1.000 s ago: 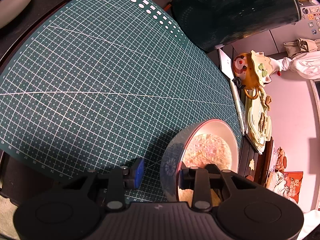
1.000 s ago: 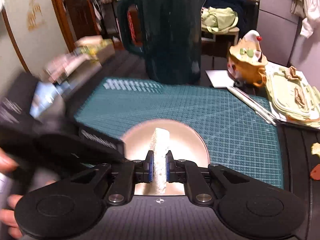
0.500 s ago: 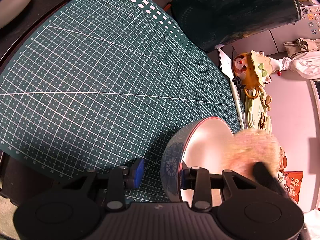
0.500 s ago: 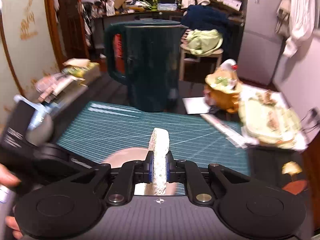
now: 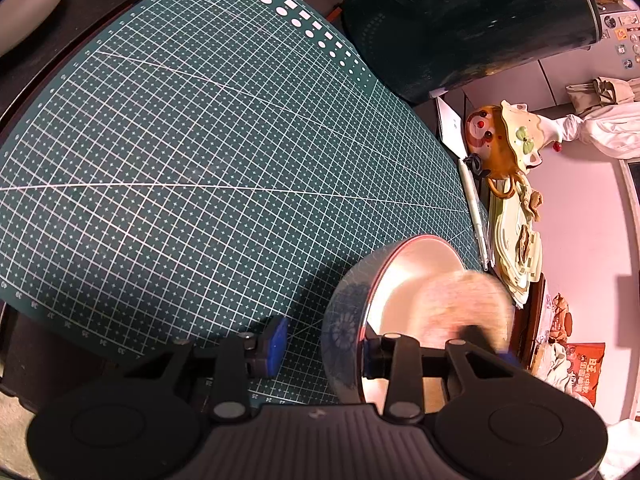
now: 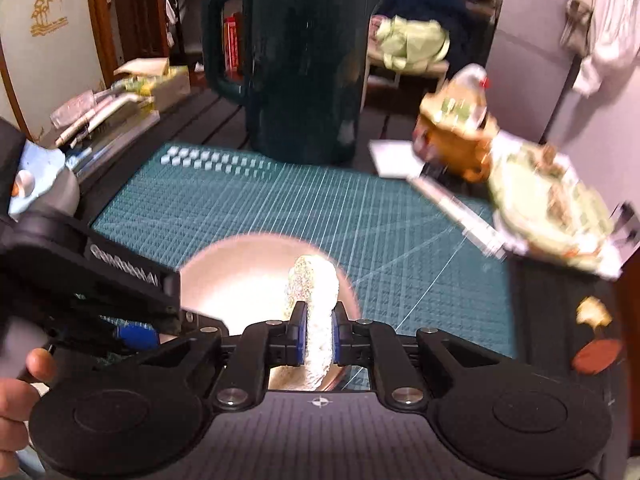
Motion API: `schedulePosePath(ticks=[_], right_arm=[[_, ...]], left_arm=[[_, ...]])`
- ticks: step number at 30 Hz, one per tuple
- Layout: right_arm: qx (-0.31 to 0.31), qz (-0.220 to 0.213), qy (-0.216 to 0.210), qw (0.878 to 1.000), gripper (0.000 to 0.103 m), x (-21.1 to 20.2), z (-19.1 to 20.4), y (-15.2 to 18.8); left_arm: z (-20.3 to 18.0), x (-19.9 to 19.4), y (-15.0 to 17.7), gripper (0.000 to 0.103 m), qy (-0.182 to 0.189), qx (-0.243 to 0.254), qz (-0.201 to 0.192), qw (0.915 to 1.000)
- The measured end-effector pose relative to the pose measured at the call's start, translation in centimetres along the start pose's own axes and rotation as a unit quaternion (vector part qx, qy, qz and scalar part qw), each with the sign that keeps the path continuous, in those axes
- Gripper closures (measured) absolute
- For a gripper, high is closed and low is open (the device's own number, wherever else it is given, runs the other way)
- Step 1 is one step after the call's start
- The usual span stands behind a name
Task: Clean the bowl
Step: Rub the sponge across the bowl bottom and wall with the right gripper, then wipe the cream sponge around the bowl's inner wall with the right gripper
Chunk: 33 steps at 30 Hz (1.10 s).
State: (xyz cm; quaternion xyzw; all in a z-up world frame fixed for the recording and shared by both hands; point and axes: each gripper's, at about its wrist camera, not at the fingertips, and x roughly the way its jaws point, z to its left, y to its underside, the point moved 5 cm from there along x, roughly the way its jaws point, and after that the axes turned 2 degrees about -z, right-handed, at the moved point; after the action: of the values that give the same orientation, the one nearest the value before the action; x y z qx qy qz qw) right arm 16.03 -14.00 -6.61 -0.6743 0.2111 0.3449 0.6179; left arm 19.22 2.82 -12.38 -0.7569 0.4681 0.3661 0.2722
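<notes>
A metal bowl [image 5: 404, 272] with a patterned outer wall stands tilted on the green cutting mat [image 5: 200, 160], its opening turned to the right. My left gripper [image 5: 324, 348] straddles its near rim, one finger inside and the blue-padded finger outside, and holds it. My right gripper [image 6: 318, 332] is shut on a whitish sponge [image 6: 314, 284]. The sponge presses on the right part of the bowl's inside [image 6: 236, 276]. In the left wrist view the sponge [image 5: 460, 304] is a blur over the bowl's right side.
A large dark green jug [image 6: 304, 72] stands at the mat's far edge. To the right are a ceramic figure pot [image 6: 456, 128], a pale green plate stack [image 6: 552, 200] and a pen [image 5: 474, 208]. A person's hand [image 6: 16, 384] holds the left gripper.
The sponge lay inside the bowl, swung out past its right rim half a second ago, and is now back on the bowl's right inner side. The left gripper and the bowl stayed put.
</notes>
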Motion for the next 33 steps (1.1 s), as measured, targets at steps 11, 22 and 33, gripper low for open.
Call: schedulePosePath(ticks=[11,22,33], right_arm=[[0.014,0.036,-0.053,0.998,0.092,1.8,1.9,1.2],[-0.034,-0.014,0.024,0.999,0.092,-0.5,0.2,-0.1],[0.007,0.028,-0.057,0.998,0.092,1.7,1.7,1.1]], left_arm=[[-0.4,0.2,-0.1,0.067,-0.001,0.002,0.000,1.0000],[-1.0,0.1,-0.1,0.067,0.000,0.001,0.000,1.0000],[-0.3,0.0,0.1,0.066,0.001,0.002,0.000,1.0000]])
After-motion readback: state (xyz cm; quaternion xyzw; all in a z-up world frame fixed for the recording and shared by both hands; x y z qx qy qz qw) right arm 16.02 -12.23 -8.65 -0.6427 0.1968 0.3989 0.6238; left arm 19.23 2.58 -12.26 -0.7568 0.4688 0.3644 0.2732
